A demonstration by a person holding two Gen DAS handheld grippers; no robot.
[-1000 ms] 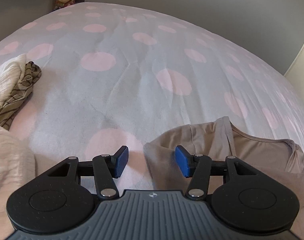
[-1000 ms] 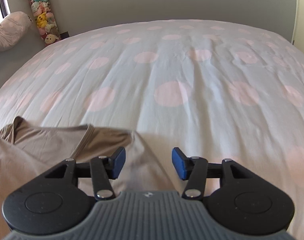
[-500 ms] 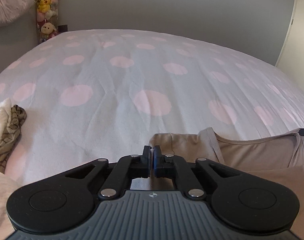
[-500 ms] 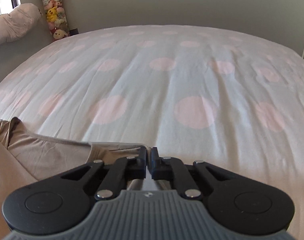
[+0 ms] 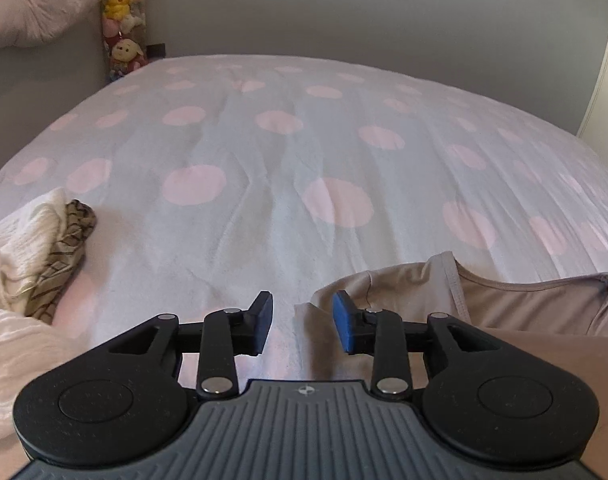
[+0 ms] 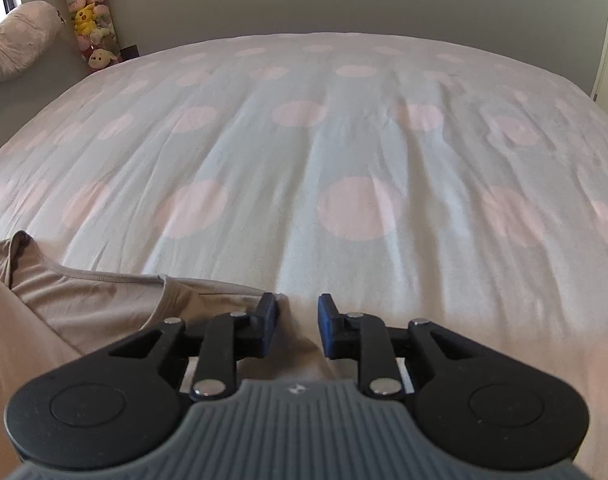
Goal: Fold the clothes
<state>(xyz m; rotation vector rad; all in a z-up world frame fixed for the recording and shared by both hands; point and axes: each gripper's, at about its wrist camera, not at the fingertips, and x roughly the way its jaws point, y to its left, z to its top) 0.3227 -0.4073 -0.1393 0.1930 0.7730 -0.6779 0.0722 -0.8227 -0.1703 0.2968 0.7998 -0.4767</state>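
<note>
While beige top (image 5: 536, 312) lies flat on dotted bedspread (image 5: 287, 200), no fold visible yet. Far left: crumpled unfolded clothes pile (image 5: 35, 248), untouched. Left gripper (image 5: 301, 320): jaws spread, sleeve edge between pads, nothing pinched. Right gripper (image 6: 297, 322): jaws spread over opposite sleeve, nothing pinched. Judgement: garment laid out only; all folds and pile remain.

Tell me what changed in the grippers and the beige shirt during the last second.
Both grippers shut on the beige cotton shirt half a second ago and have now opened: left gripper and right gripper released its shoulder corners. The shirt stays flat on the pink-dotted bedsheet; the crumpled clothes pile is unmoved.
</note>
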